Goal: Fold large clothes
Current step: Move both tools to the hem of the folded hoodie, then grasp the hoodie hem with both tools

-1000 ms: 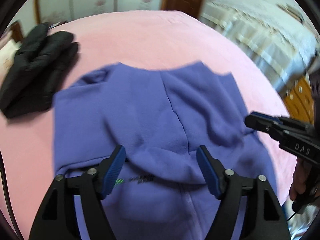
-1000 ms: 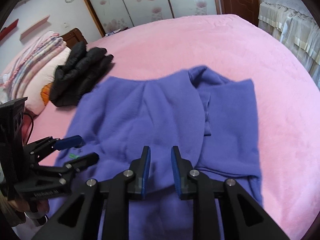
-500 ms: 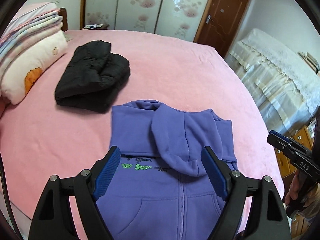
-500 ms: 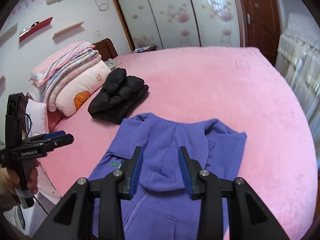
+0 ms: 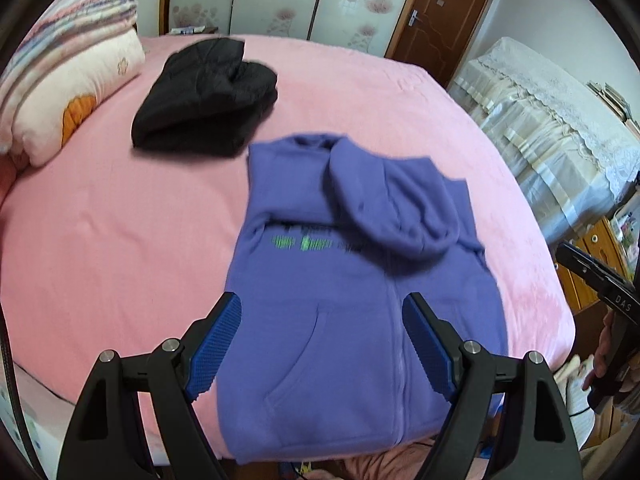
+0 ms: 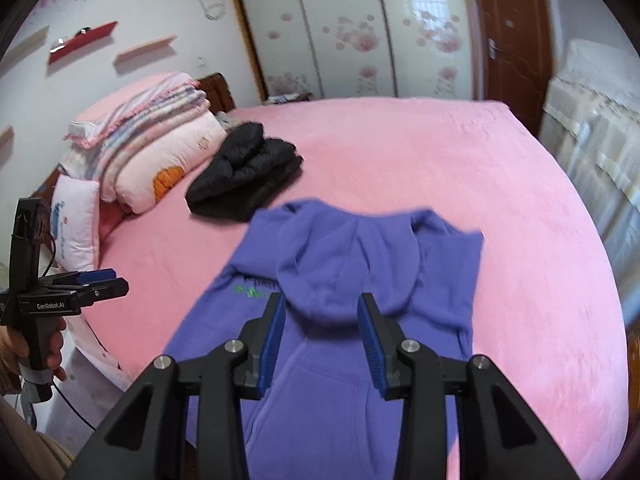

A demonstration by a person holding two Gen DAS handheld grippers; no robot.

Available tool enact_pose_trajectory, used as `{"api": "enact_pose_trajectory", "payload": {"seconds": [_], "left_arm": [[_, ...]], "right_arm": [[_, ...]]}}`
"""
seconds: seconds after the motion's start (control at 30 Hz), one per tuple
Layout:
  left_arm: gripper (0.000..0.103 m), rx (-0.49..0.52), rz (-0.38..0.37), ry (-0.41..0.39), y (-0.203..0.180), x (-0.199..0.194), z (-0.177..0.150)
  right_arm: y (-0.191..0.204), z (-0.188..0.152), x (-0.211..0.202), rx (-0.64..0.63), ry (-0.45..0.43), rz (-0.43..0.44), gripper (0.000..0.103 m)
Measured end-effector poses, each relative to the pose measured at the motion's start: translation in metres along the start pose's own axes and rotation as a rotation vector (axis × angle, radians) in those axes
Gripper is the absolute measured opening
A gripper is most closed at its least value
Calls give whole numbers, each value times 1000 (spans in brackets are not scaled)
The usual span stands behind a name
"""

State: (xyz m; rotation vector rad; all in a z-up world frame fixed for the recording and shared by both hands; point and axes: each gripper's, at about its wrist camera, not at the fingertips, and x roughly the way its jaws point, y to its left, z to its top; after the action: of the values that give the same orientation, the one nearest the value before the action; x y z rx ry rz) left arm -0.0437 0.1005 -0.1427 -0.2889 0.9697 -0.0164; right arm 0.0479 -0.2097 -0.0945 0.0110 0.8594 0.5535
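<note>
1. Left claw (image 5: 322,336): blue-padded jaws set wide apart, nothing between the pads; held above the lower front of the hoodie. In the right wrist view it shows at the left edge (image 6: 105,283), gripped by a hand (image 6: 38,354).
2. Right claw (image 6: 322,332): jaws parted to a moderate gap, nothing clamped; held above the hoodie's chest, just below the hood. In the left wrist view only part of it shows at the right edge (image 5: 592,276); jaw state cannot be told there.
3. Purple hoodie (image 5: 360,304): lies flat on the bed, front up, zip running down the middle, front pocket visible, green lettering across the chest. Hood folded forward over the chest. Sleeves tucked in, outline roughly rectangular. Hem reaches the near edge of the bed.
4. Bed (image 5: 120,240): covered in a pink blanket.
5. Black jacket (image 5: 206,98): folded bundle on the bed, just beyond the hoodie's upper left corner.
6. Folded quilts (image 6: 152,148): stacked at the head of the bed, left of the black jacket.
</note>
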Motion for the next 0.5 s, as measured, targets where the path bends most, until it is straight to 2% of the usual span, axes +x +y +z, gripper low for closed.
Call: {"api": "enact_pose_trajectory", "payload": {"seconds": [0.17, 0.3, 0.5], "left_arm": [[82, -35, 3, 77, 26, 17, -53], [82, -74, -25, 137, 44, 33, -91], [82, -163, -2, 174, 76, 63, -141]], "right_arm": [[5, -61, 1, 77, 70, -33, 38], [6, -102, 2, 101, 123, -67, 38], [-15, -162, 11, 191, 225, -96, 38]]}}
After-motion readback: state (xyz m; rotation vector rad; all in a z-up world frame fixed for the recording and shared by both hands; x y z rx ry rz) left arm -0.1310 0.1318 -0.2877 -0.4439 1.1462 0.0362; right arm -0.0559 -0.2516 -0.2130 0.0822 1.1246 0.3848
